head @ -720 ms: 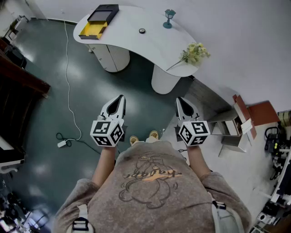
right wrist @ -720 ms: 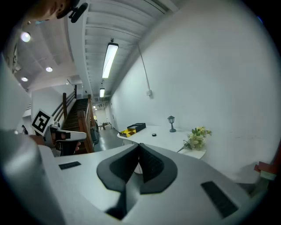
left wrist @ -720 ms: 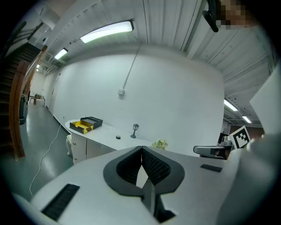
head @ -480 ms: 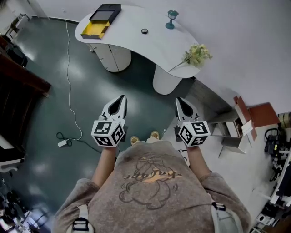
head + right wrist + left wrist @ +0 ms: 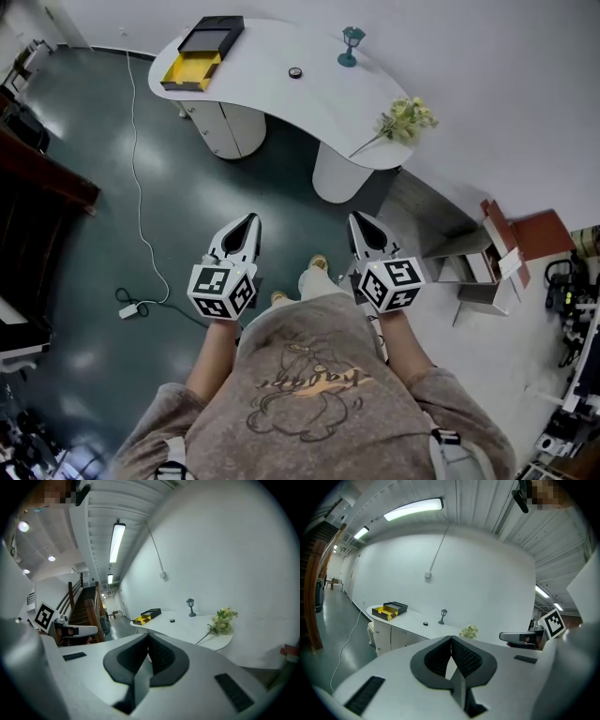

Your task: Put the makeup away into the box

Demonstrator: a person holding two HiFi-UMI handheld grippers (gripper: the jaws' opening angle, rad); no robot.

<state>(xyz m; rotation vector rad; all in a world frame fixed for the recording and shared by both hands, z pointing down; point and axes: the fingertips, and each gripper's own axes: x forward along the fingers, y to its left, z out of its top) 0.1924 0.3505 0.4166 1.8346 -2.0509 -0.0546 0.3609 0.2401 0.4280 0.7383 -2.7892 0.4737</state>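
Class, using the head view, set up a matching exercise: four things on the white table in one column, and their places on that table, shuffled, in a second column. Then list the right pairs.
Things:
1. open box
2. small round case
3. lamp figurine
4. flower sprig

Places on the white table:
A. by the far edge, right of the middle
B. right end
C. left end
D. between the box and the lamp figurine

Pairs: 1-C, 2-D, 3-A, 4-B

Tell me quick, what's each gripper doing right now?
Left gripper: closed, holding nothing.
Right gripper: closed, holding nothing.
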